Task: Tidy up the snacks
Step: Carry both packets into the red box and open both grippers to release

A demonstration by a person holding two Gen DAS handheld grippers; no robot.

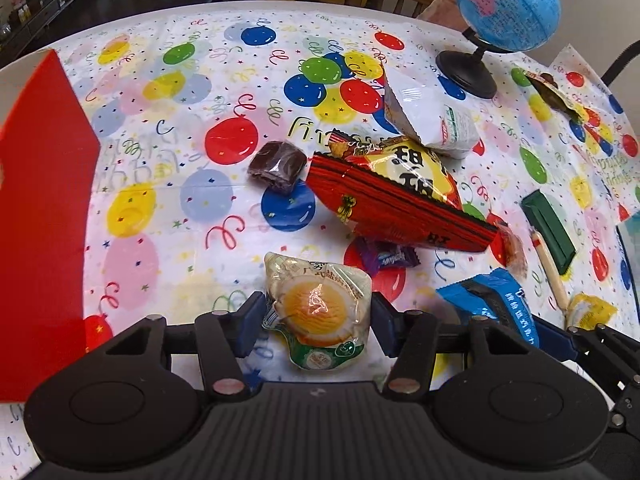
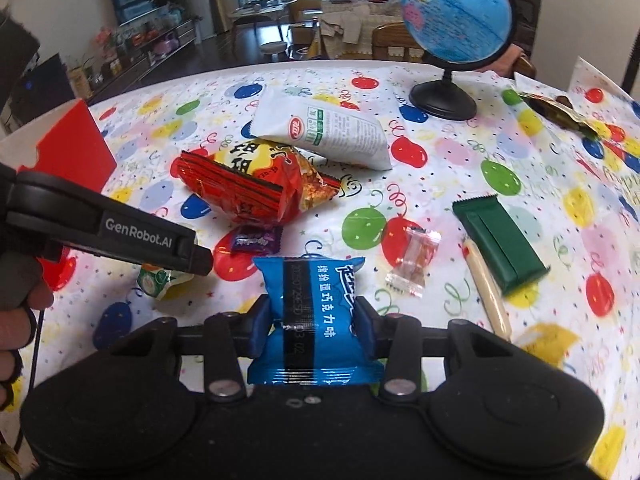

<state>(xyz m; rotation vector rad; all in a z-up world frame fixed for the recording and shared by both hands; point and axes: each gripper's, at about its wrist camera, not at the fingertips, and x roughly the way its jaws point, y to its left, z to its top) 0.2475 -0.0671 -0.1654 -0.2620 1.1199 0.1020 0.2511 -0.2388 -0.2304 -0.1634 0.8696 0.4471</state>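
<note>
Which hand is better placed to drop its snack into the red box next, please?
Left, probably. The left tongs hold the egg-yolk pastry beside the red box; the right tongs, gripping the blue packet, sit farther away.

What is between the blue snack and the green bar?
In the right wrist view, a small clear-wrapped candy and a pale stick lie between the blue snack and the green bar.
</note>
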